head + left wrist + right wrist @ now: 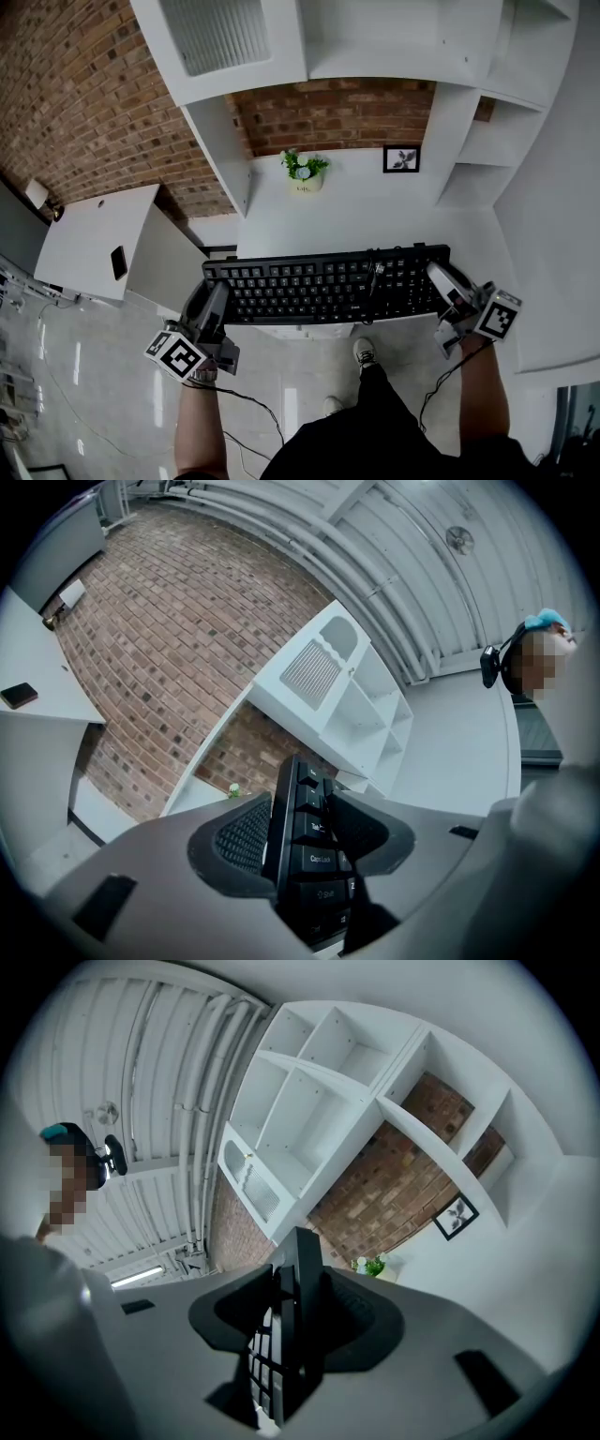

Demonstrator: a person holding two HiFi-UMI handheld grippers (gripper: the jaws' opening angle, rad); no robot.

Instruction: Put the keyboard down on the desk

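Both level, the left gripper (218, 295) and right gripper (442, 279) clamp the keyboard (323, 284) ends.

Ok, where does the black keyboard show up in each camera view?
Head view: the black computer keyboard stretches left to right across the middle.
Left gripper view: black computer keyboard at bottom centre, keys showing, pinched between the jaws.
Right gripper view: black computer keyboard at bottom centre, edge-on, pinched between the jaws.
Shared landmark: the small green potted plant appears in all three.

Black keyboard (305, 1269) end clamped between right tongs (298, 1324); white shelving (309, 1082), brick wall (403, 1185) beyond.
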